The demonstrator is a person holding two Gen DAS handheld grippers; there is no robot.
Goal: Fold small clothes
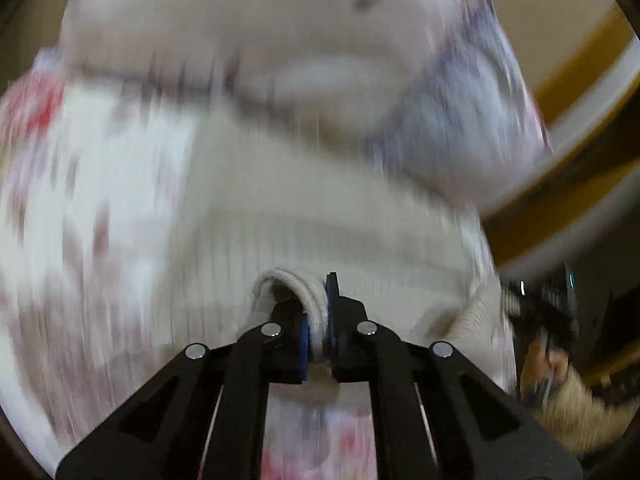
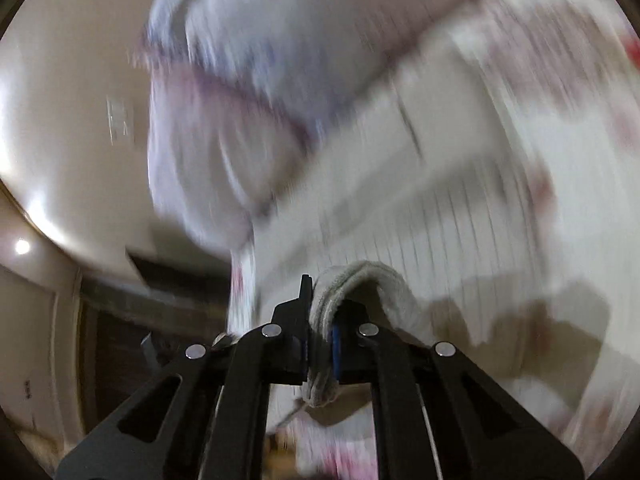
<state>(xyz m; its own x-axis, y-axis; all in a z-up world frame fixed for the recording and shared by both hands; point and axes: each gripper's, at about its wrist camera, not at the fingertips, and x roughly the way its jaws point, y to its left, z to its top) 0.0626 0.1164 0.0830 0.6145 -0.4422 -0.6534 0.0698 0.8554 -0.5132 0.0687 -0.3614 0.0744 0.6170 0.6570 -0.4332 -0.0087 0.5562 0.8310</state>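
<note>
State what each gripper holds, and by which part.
Both hold the cream garment: left gripper pinches its thick rolled edge, right gripper another stretch of that edge.

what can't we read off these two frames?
- Garment shape and fold state: motion blur in both wrist views.
- Print on the floral sheet: smeared by blur.
- Lilac item at the top: too blurred to identify.
- Garment edge past the left gripper and right gripper: hidden behind the black linkages; both are shut on a hem.
- Person at lower right, left view: dark, cut off by the lens rim.
</note>
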